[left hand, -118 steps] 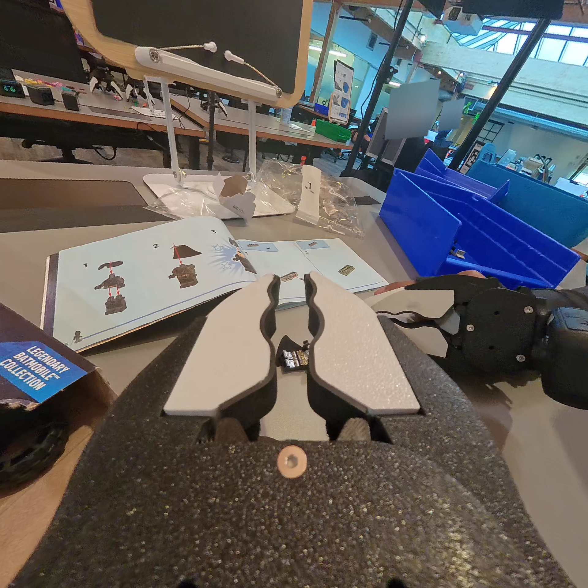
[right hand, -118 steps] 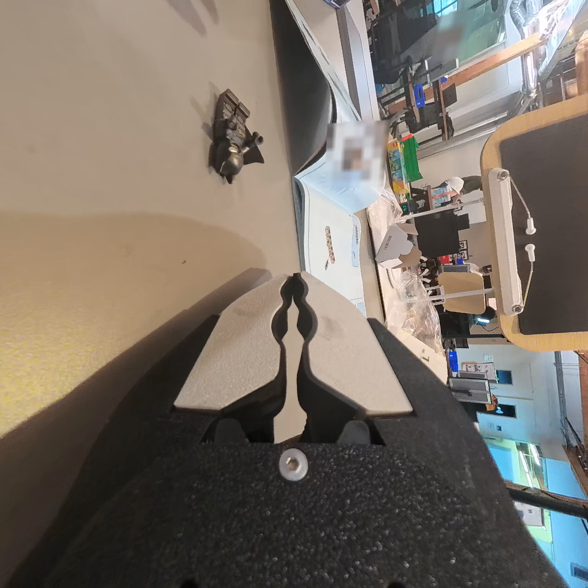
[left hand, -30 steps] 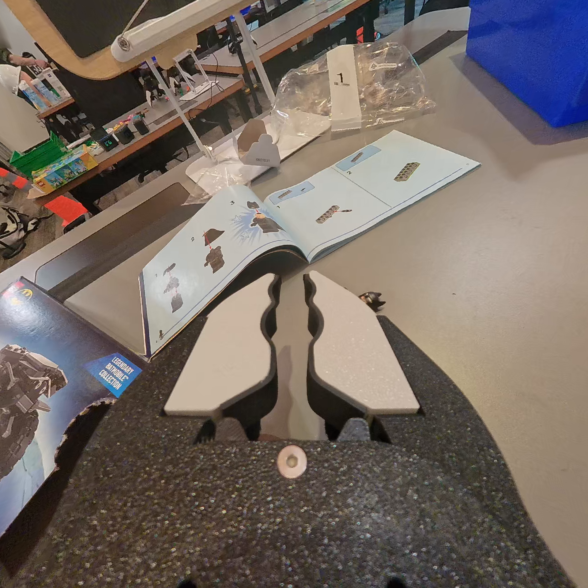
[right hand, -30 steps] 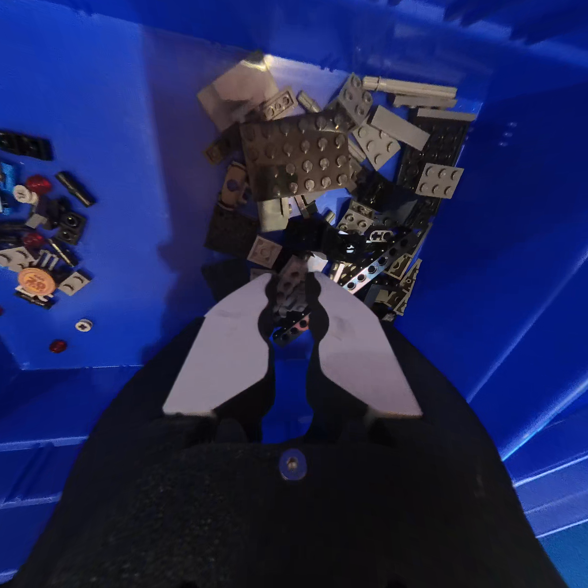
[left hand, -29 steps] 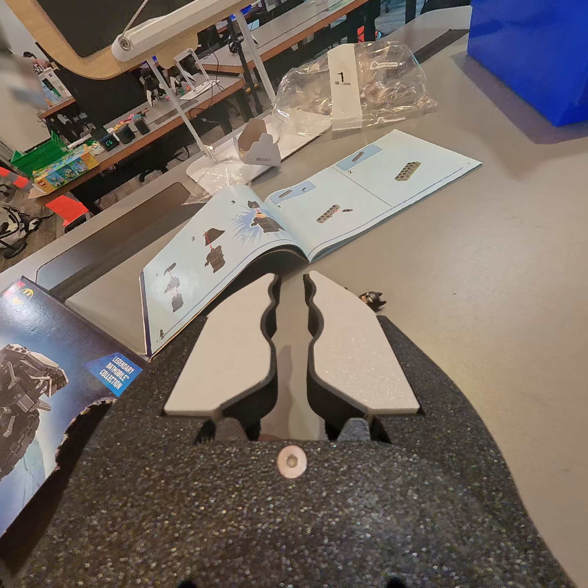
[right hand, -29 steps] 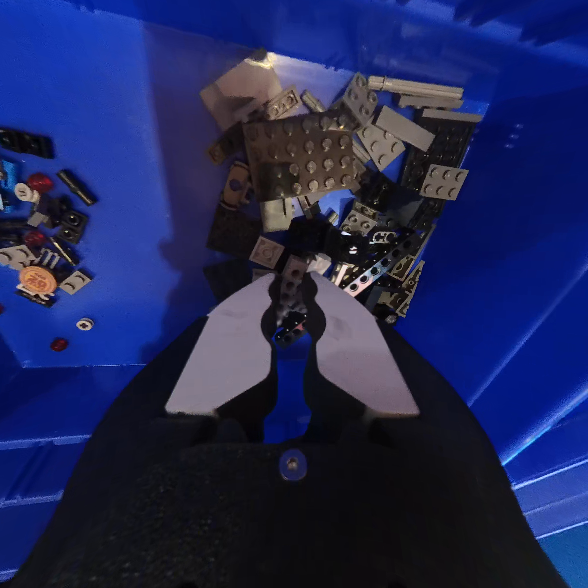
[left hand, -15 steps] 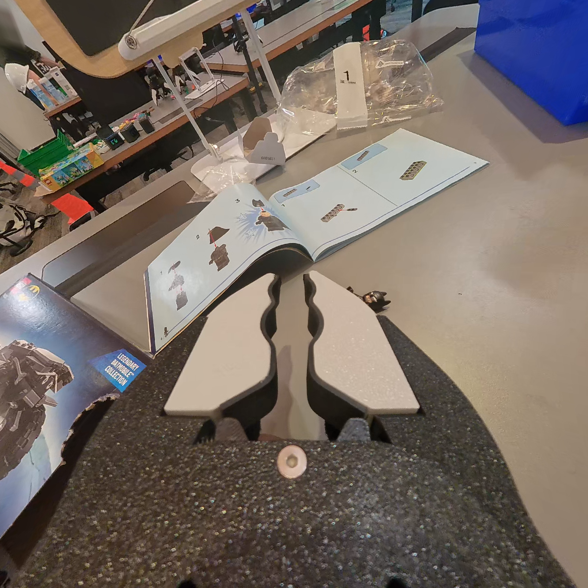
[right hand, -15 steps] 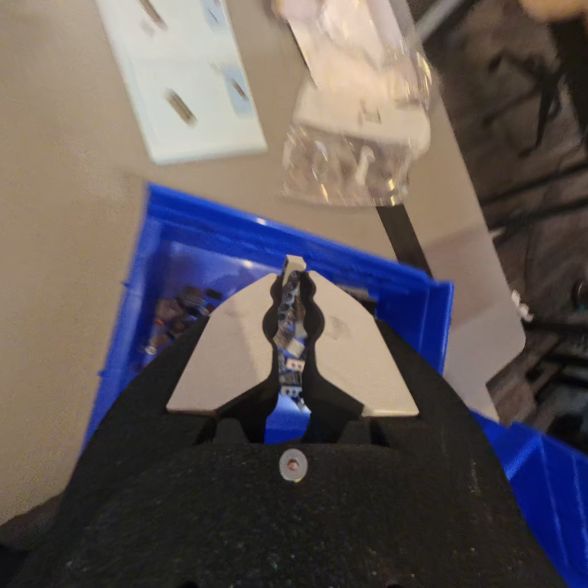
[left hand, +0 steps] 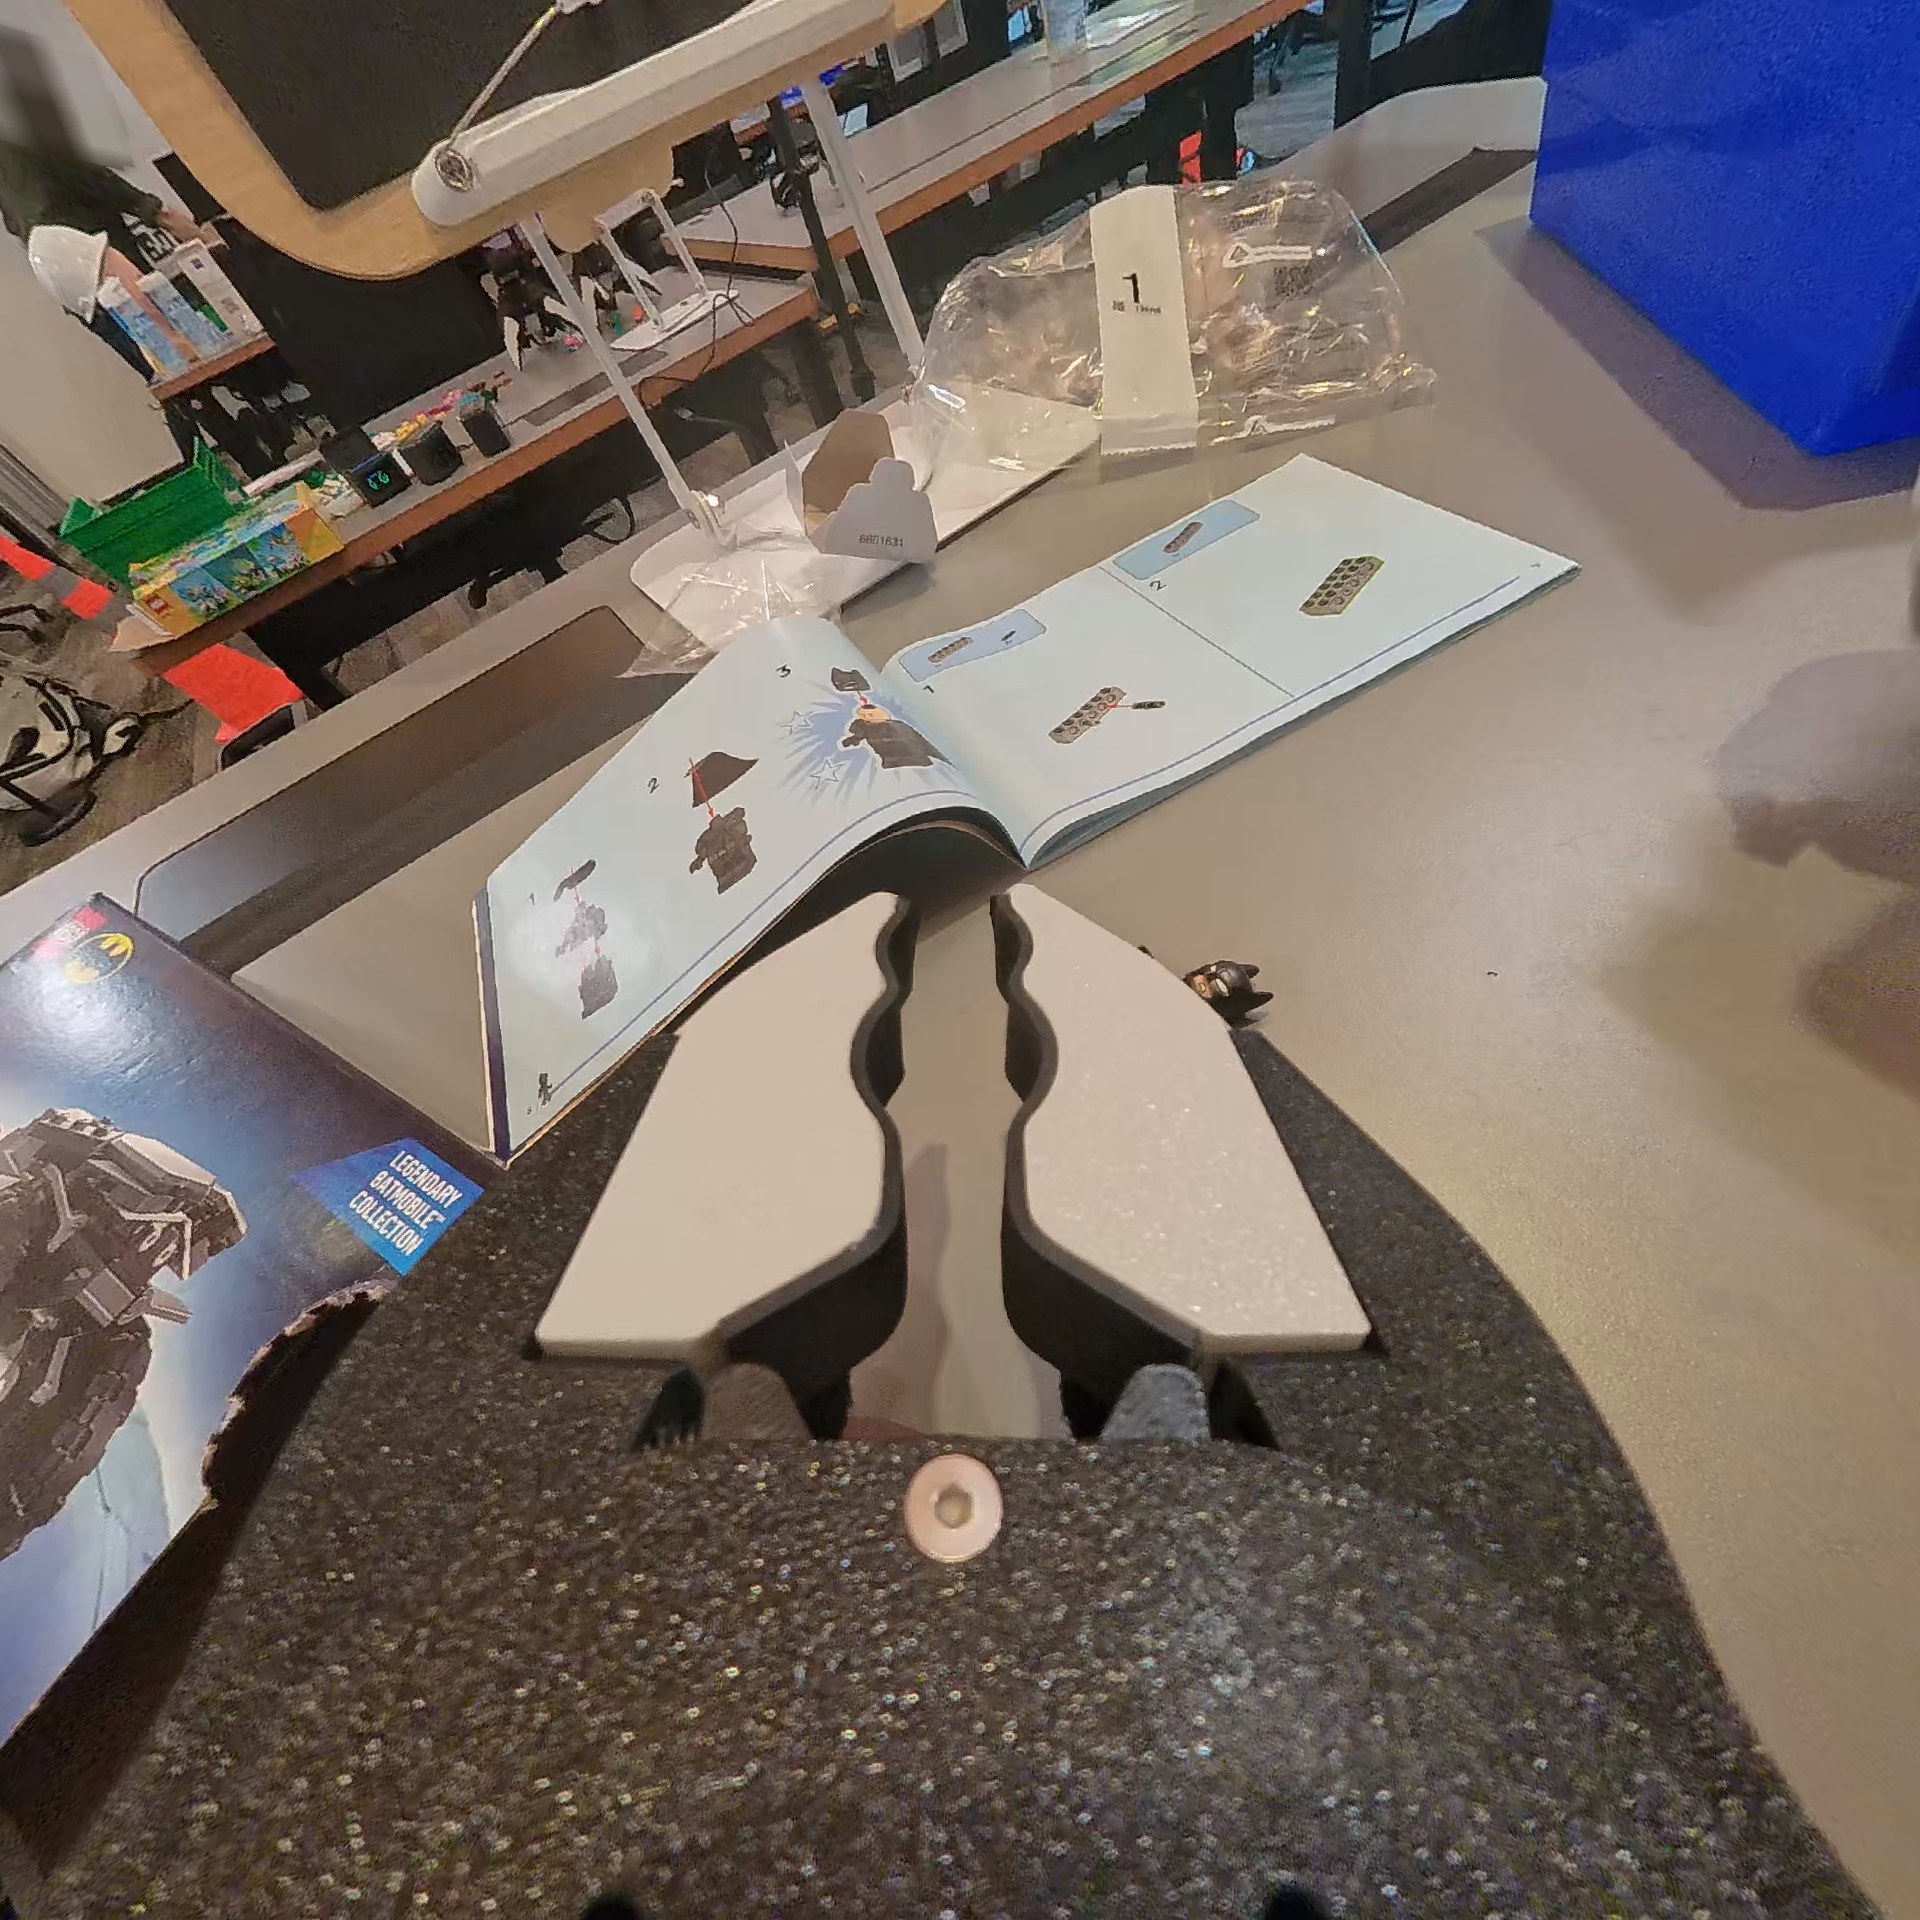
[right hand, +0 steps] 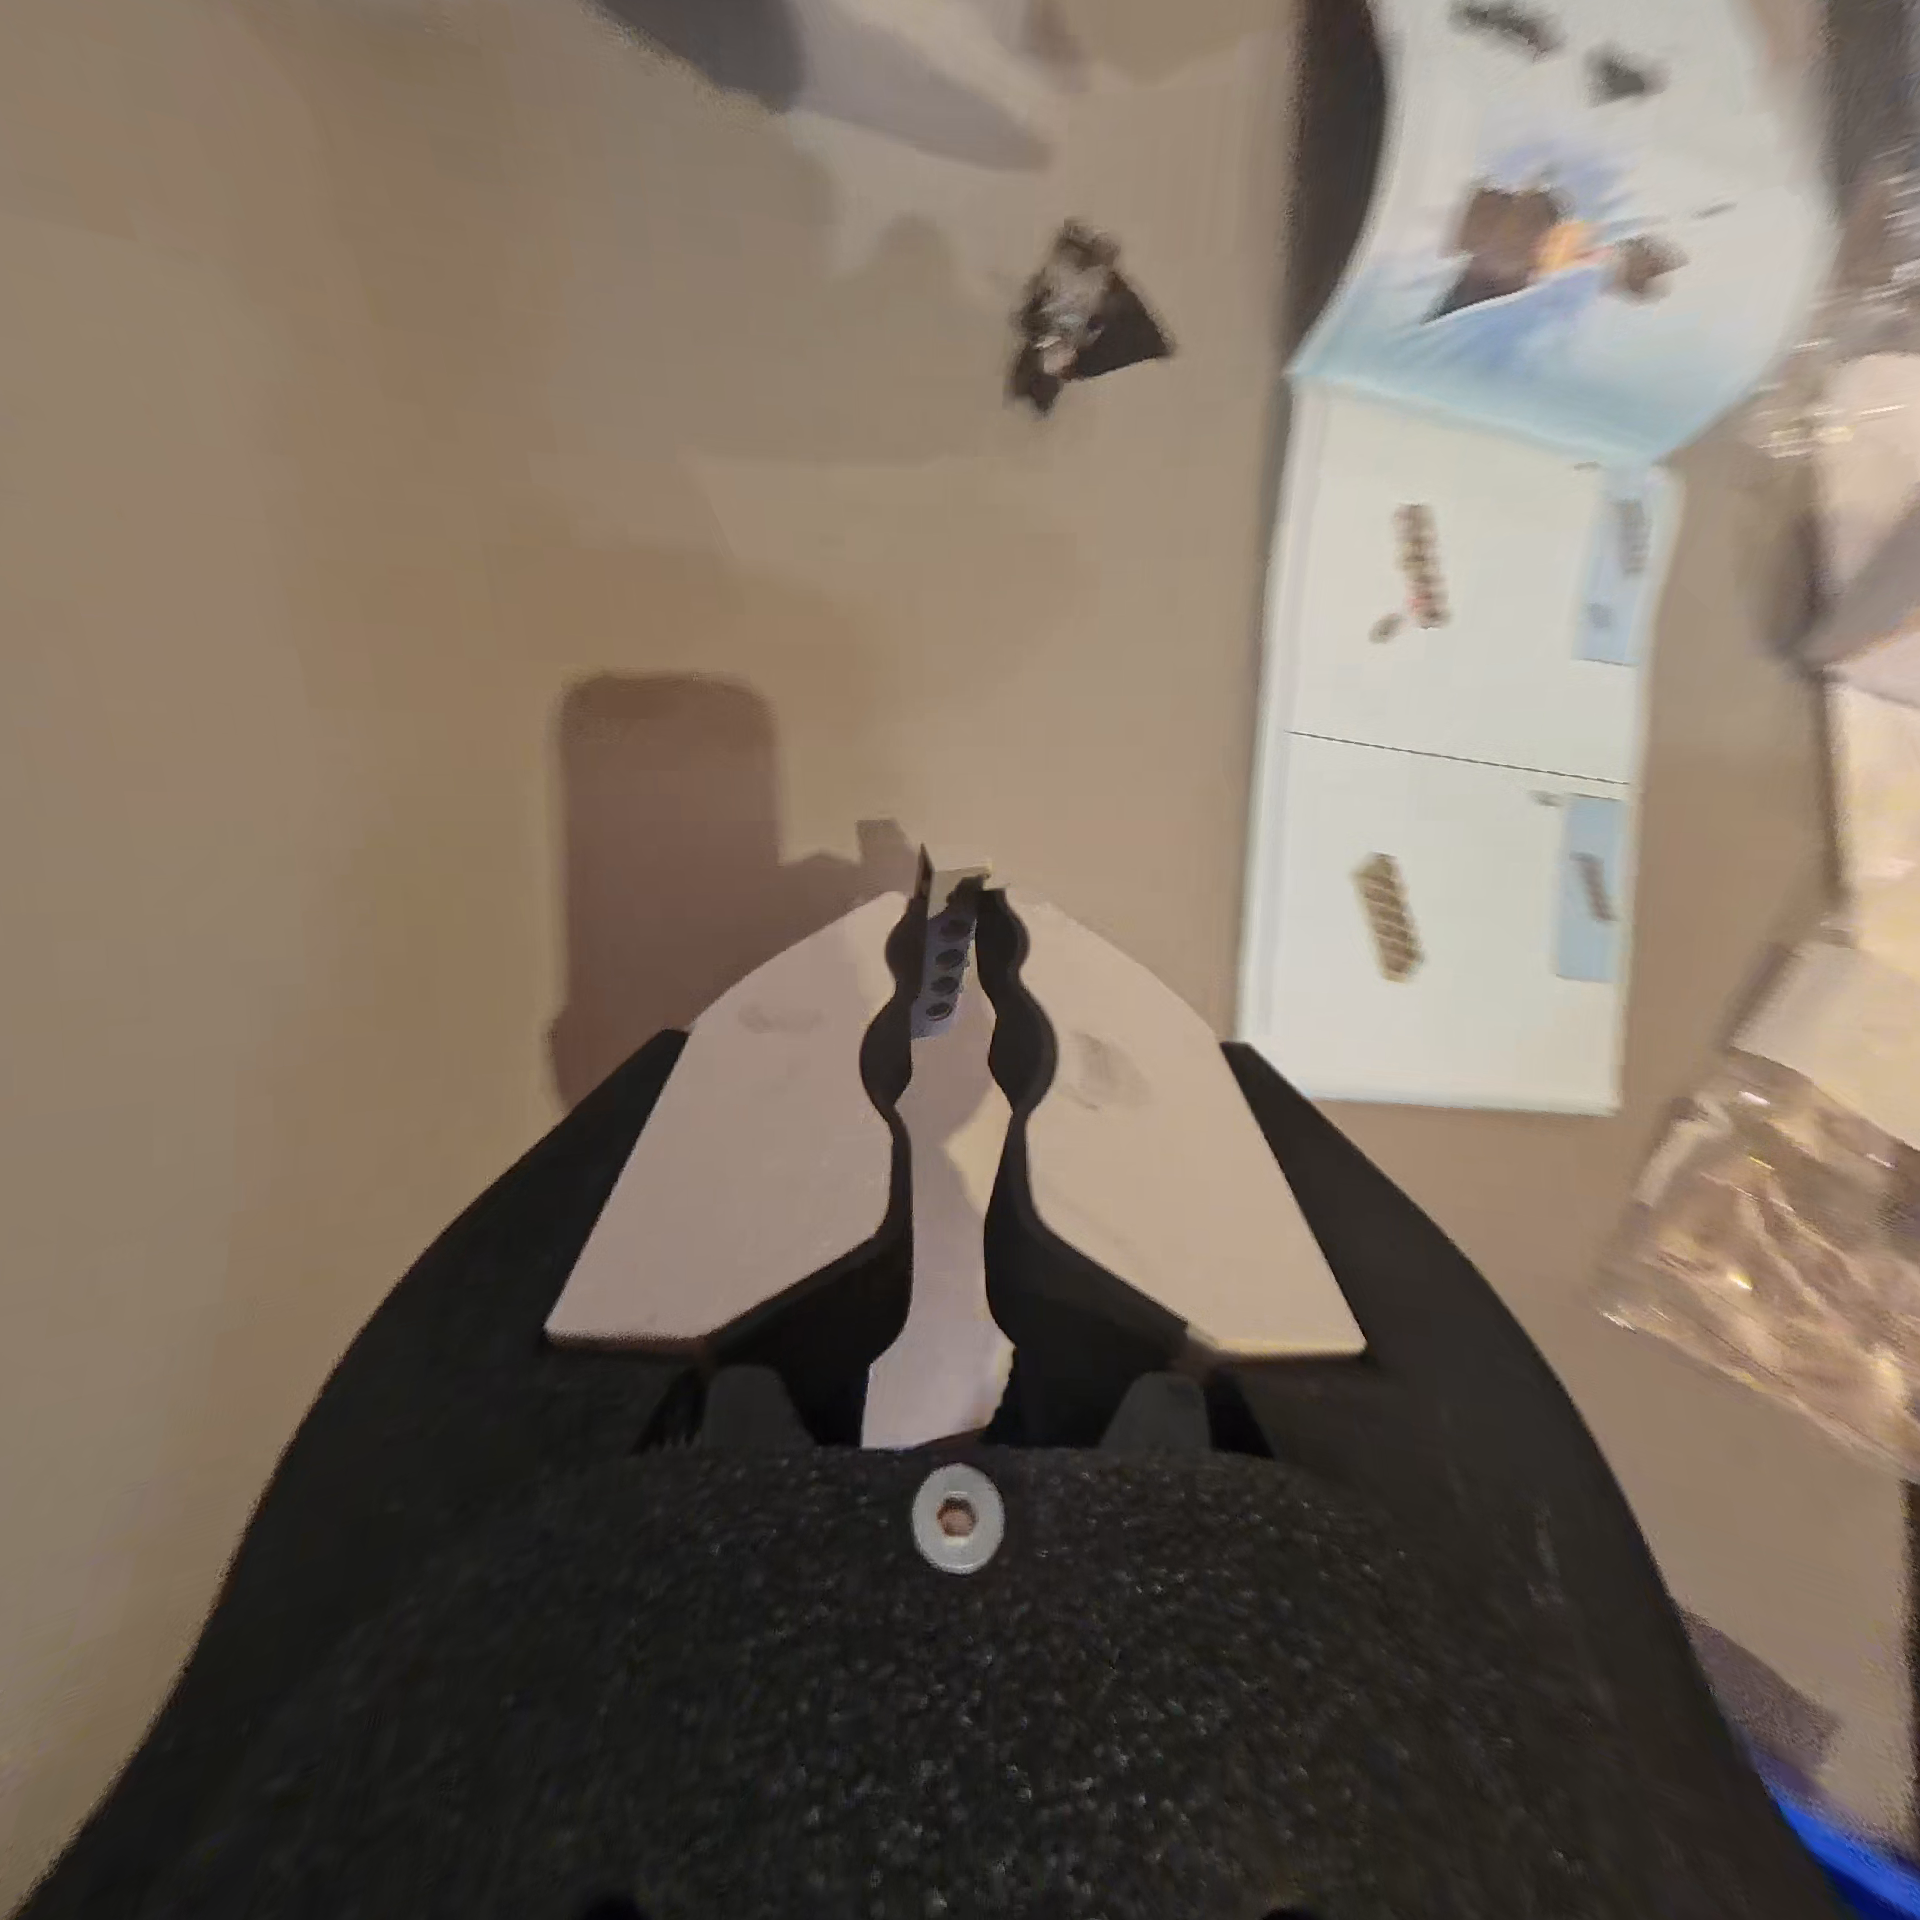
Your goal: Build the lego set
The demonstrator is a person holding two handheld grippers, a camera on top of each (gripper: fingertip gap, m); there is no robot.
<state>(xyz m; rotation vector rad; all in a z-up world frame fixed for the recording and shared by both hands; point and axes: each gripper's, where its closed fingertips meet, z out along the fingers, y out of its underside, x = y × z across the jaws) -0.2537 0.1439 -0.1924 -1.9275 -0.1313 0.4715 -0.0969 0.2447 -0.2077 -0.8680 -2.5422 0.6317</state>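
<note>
- Left wrist view: the left gripper [left hand: 951, 914] hangs low over the grey table [left hand: 1455, 1039], its jaws a narrow slot apart with bare tabletop between them.
- Just ahead of its tips lies the arched spine edge of an open pale-blue instruction booklet [left hand: 1039, 707]; a small black caped toy figure [left hand: 1226, 982] lies just beside its right finger.
- A dark printed cardboard box [left hand: 156, 1195] sits to the left, a blue plastic bin [left hand: 1745, 208] far ahead to the right, with broad open tabletop on that side.
- Right wrist view, blurred: the right gripper [right hand: 951, 914] pinches a grey holed toy beam [right hand: 943, 961], its end poking past the fingertips above open table, the booklet's edge to the right.
</note>
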